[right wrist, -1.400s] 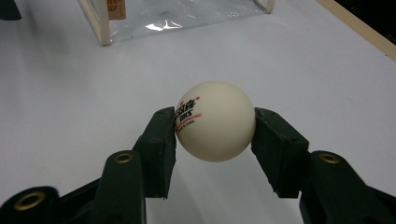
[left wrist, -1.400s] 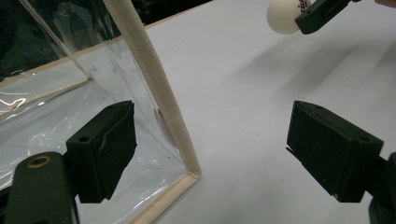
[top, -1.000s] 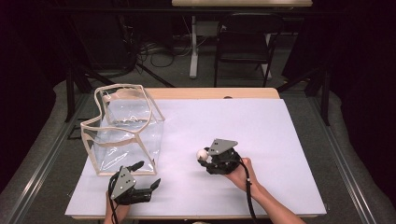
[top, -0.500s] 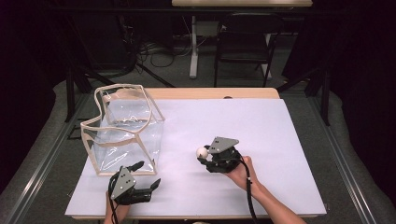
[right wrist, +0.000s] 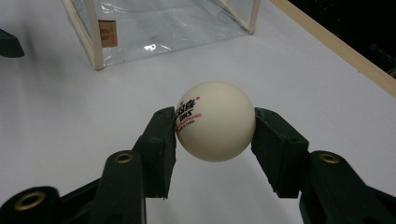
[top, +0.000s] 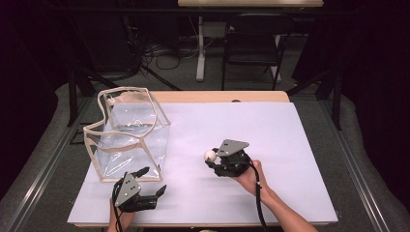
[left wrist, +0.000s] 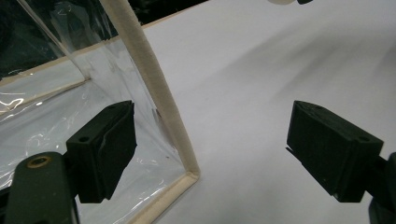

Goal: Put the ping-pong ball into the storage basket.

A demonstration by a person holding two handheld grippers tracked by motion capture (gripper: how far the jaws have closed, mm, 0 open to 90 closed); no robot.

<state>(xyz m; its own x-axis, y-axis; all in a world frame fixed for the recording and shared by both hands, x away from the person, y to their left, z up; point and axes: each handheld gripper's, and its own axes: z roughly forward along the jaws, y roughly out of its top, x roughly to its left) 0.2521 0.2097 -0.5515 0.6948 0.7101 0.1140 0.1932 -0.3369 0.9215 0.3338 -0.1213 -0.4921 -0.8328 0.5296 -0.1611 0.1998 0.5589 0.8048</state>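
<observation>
two grippers: left gripper [top: 152, 182], right gripper [top: 211, 159]
left fingers: apart, beside clear bag [top: 129, 137]
right fingers: clamped on white ball [right wrist: 215, 120]

Room: dark; white-topped table [top: 270, 130] w/ wood edge; grey floor [top: 367, 159]; black chair [top: 254, 43]; cables [top: 159, 50]; 2nd table's white leg [top: 200, 48].

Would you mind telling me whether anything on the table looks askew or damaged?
The clear bag near the left gripper looks misshapen: its cream-trimmed top rim buckles inward and its plastic walls are creased. The white ball in the right gripper looks intact.
</observation>
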